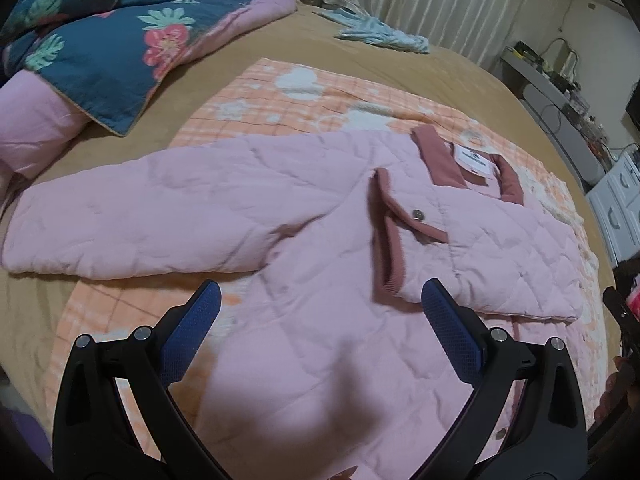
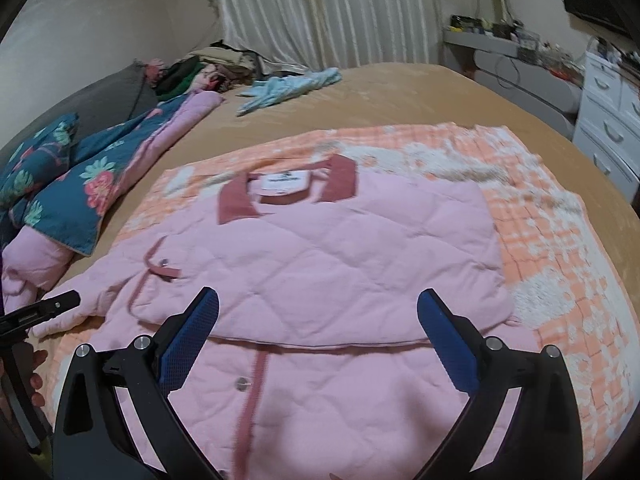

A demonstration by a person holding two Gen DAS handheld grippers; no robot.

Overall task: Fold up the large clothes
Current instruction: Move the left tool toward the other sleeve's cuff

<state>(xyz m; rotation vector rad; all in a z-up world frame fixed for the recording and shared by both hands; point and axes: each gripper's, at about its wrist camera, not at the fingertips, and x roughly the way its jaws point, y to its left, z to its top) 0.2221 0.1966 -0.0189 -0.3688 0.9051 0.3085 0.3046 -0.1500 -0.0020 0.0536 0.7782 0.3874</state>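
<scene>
A pink quilted jacket [image 1: 304, 216] with dark pink collar and trim lies face up on an orange checked blanket [image 1: 288, 96] on the bed. Its right sleeve is folded across the chest [image 2: 344, 256]; its left sleeve [image 1: 120, 224] stretches out flat to the left. My left gripper [image 1: 320, 300] is open and empty, hovering over the jacket's lower left front. My right gripper [image 2: 318, 308] is open and empty, hovering over the folded sleeve's lower edge. The left gripper's tip [image 2: 56, 304] shows at the left edge of the right wrist view.
A blue floral quilt with pink lining [image 1: 100, 48] is heaped at the left. A light blue garment [image 2: 288, 84] lies at the far side of the tan bed sheet [image 2: 400, 92]. A clothes pile [image 2: 208, 68], curtains and white drawers [image 2: 608, 128] stand beyond.
</scene>
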